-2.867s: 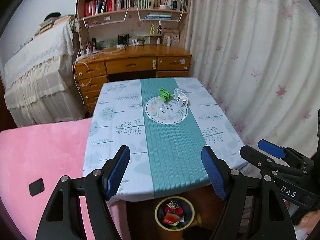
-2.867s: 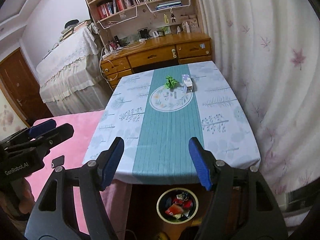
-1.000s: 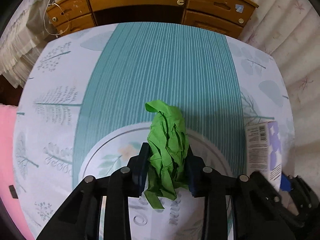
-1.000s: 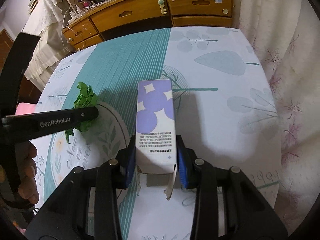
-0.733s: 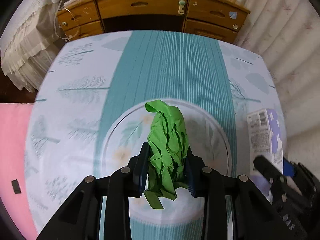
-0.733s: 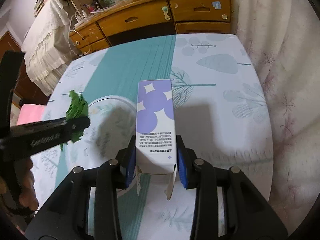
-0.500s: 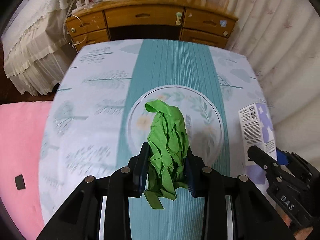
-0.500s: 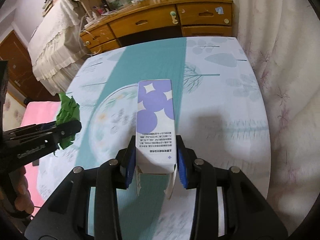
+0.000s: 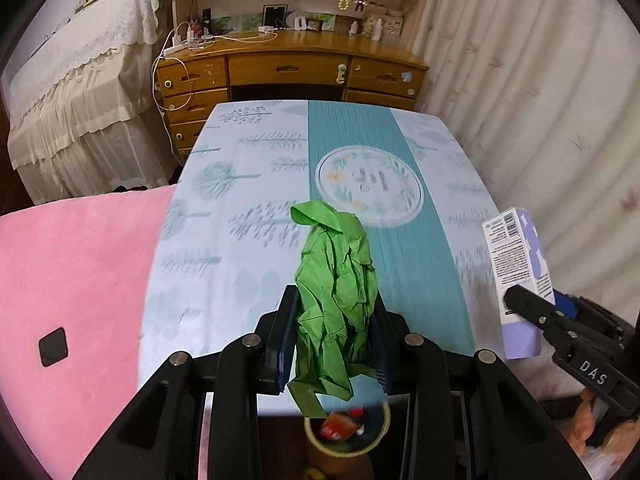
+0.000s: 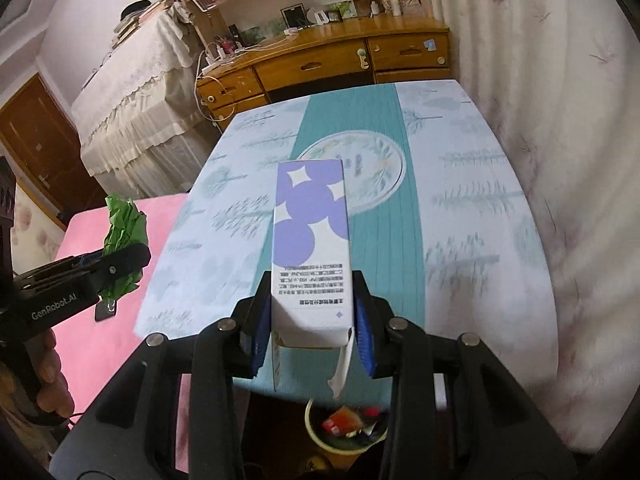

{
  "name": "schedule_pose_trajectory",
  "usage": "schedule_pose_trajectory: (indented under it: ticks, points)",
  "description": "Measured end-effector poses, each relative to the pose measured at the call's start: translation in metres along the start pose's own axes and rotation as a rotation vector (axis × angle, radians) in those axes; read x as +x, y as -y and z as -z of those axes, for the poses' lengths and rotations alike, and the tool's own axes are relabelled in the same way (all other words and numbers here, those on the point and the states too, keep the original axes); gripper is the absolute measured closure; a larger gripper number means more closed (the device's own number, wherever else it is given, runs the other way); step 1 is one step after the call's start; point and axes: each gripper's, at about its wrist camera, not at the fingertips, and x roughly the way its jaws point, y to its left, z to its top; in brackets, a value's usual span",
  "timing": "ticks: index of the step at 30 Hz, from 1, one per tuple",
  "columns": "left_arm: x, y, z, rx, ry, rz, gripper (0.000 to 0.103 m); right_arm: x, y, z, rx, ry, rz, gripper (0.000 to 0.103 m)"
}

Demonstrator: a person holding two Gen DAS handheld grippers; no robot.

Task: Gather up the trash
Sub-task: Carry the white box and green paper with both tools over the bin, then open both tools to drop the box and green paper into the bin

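Note:
My left gripper is shut on a crumpled green paper and holds it in the air over the near edge of the table. My right gripper is shut on a white carton with purple circles, also held above the near table edge. The carton also shows in the left wrist view, and the green paper in the right wrist view. A yellow-rimmed trash bin with red wrappers stands on the floor below the table edge; it also shows in the left wrist view.
The table wears a pale blue cloth with a teal runner. A pink mat lies to the left. A wooden desk stands behind the table, a covered bed at far left, curtains on the right.
Both grippers closed on their items, lifted them off the table's centre and pulled back toward the near edge. The bin has come into view beneath both grippers.

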Motion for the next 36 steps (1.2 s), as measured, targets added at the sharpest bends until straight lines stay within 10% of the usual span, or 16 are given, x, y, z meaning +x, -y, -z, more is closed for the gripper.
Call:
schedule_pose_trajectory:
  ticks: [11,19,36]
  points:
    - [-0.058,-0.034,0.135,0.058,-0.052,0.029,0.071,-0.071,-0.087,0.119,-0.045,-0.036,0.023,0.071]
    - [-0.037,-0.014,0.174,0.069,-0.100,0.011,0.071,-0.063,-0.086,0.169,-0.028,-0.124,0.033,0.071]
    - [0.234,0.029,0.328,0.021,-0.327,0.011,0.066,0.164,0.073,0.336,0.203,-0.392,0.057,0.070]
